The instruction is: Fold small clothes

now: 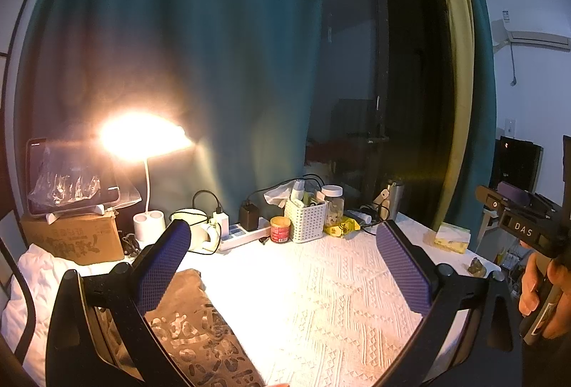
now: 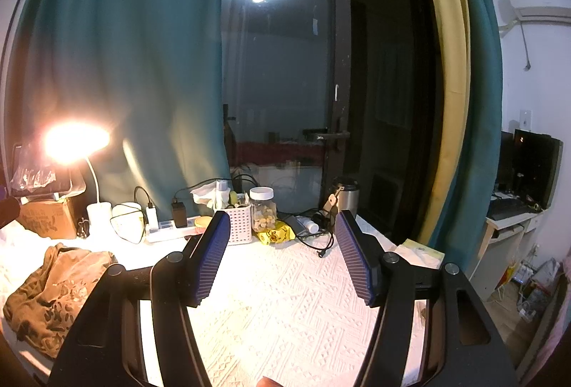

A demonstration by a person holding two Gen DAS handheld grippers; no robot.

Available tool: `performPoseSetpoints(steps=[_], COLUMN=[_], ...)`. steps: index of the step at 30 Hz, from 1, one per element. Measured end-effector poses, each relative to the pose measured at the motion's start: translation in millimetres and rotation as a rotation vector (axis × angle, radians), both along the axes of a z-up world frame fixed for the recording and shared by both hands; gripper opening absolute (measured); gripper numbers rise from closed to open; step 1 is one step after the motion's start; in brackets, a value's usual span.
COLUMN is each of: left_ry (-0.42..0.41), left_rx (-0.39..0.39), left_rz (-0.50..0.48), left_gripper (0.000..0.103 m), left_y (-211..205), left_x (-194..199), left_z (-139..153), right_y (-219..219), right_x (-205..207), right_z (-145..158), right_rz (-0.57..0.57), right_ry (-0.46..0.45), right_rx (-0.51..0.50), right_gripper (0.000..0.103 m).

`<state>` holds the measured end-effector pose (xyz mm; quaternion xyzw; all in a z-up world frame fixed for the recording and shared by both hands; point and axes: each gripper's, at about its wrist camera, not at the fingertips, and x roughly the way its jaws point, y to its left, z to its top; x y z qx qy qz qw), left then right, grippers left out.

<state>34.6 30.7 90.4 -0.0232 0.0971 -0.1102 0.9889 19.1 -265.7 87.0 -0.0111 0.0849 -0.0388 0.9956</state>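
Two tongs hover over the white textured cloth point(image 2: 285, 297) covering the desk, both released with nothing between their pads. The left tongs point(image 1: 285, 265) stand wide; the brown printed garment point(image 1: 200, 326) lies crumpled under their left finger. The right tongs point(image 2: 282, 258) see that garment well off to their left. Beyond both, a white basket point(image 2: 239, 226), a jar point(image 2: 263, 214) and a lit lamp point(image 1: 142, 137) line the desk's far edge

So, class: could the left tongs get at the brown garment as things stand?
Probably yes. The left tongs stand open just above the garment, which lies crumpled on the white cloth with nothing over it.
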Motion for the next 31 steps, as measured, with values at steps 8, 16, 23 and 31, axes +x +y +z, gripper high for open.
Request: performPoseSetpoints(steps=[8, 16, 23, 31], left_ry=[0.003, 0.007, 0.005, 0.005], left_rx=[0.005, 0.005, 0.035, 0.051], left_rz=[-0.002, -0.007, 0.007, 0.002], left_gripper=[0.102, 0.102, 0.102, 0.102], left_y=[-1.5, -2.0, -5.6, -7.3], left_x=[0.3, 0.3, 1.2, 2.5], left_z=[-0.8, -1.2, -2.4, -4.9], right_y=[-2.3, -1.4, -2.7, -3.0], right_x=[5.2, 4.2, 8.1, 8.4], right_z=[-2.3, -2.9, -6.3, -7.4], right_rz=[0.003, 0.004, 0.011, 0.012], right_ry=[0.007, 0.007, 0.015, 0.017], right_rx=[0.000, 0.000, 0.000, -0.001], right_gripper=[0.065, 0.065, 0.065, 0.065])
